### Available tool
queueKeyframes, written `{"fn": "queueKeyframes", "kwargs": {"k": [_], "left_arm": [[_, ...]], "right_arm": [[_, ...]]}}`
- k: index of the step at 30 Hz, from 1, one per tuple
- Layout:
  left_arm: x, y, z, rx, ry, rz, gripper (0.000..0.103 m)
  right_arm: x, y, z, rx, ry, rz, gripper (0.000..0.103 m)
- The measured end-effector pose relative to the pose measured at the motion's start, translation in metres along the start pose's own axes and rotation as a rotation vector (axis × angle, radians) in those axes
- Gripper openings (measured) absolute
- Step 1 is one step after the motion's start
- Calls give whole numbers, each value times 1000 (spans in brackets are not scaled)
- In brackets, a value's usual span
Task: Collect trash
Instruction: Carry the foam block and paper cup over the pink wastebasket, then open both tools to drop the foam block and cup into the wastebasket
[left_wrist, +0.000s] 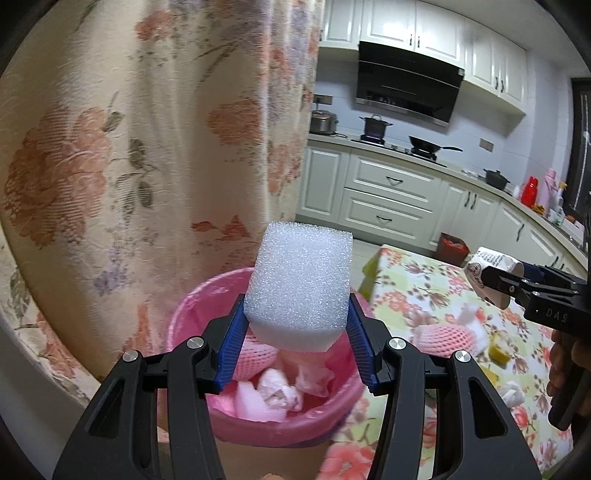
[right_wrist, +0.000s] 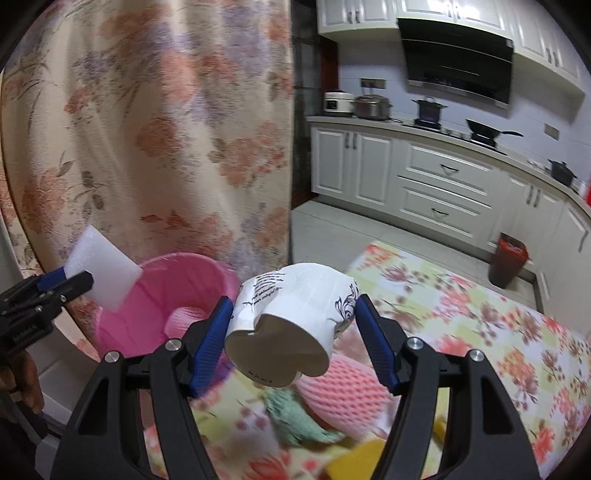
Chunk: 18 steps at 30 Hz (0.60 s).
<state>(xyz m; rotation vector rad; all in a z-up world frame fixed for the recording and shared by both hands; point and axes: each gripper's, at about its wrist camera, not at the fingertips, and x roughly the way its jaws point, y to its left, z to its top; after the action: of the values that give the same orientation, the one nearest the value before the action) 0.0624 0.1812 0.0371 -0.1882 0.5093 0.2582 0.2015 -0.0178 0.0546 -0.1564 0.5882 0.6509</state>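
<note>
Left gripper: the left gripper (left_wrist: 295, 325) was clamped on a white rectangular block of foam (left_wrist: 301, 284), blue pads against both of its sides.
Foam position: the block hung above the open mouth of the pink round plastic bin (left_wrist: 192, 314), most of it standing clear above the rim.
Bin contents: pink foam netting (left_wrist: 258, 358), crumpled white paper (left_wrist: 277, 391) and pale foam pieces lay inside; the level sat below the rim.
Bin surroundings: the bin stood close beside the cream floral curtain (left_wrist: 110, 147) on its far and left sides, and just beside the corner of the table on its right.
Right gripper: the right gripper (right_wrist: 293, 332) was clamped on a white paper cup with black print (right_wrist: 291, 306), dented, its base turned toward the camera.
Cup position: the cup was held in the air over the left edge of the floral tablecloth (right_wrist: 498, 325), near the bin, not over its mouth.
Tabletop: a pink foam net sleeve (right_wrist: 347, 391), a green crumpled scrap (right_wrist: 295, 417) and yellow pieces (right_wrist: 354, 458) lay near the left edge.
Clearance: the two grippers were well apart; open floor lay beyond the table's far edge up to the white kitchen cabinets (right_wrist: 436, 184), with a dark red bin (right_wrist: 508, 262) against them.
</note>
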Motion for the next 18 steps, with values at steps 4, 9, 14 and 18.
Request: {"fn": "queueKeyframes", "kwargs": {"k": [4,9,14,18], "left_arm": [[-1,13,-1,-16,1,21,49],[-3,26,-1,-30,2,36,49],[-3,36,-2,-42,2,51,49],[-3,39,-2,-48,5,58,49]], "right_arm": [[15,27,11,-27,3,51,66],[28,54,17,-60,8,96,66],[42,72,21,-80,15,129,66],[51,81,22,-91,25,148,66]]}}
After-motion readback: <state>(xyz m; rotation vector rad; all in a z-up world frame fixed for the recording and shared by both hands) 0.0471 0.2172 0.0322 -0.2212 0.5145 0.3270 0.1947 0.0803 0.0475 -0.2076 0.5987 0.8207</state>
